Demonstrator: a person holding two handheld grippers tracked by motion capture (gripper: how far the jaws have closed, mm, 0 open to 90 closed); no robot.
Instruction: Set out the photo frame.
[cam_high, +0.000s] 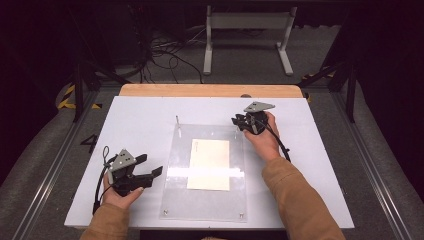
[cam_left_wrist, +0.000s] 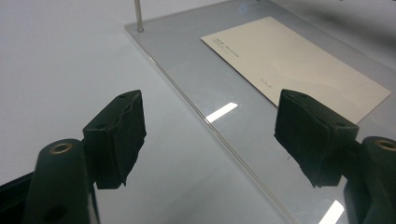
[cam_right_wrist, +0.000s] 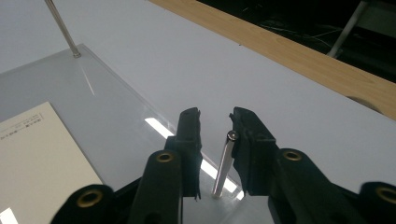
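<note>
Here: card (cam_left_wrist: 299, 63) print too small to read; right gripper (cam_right_wrist: 215, 122) jaws round pin (cam_right_wrist: 224, 163).

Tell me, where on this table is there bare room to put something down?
Bare white table lies left of the clear plate, beyond the left gripper, and right of the plate past the sleeve. Crowded: the plate's far right corner, where the right gripper straddles a metal pin.

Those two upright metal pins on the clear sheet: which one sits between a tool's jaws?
The far-right pin, inside the right tool; the far-left pin stands alone.
</note>
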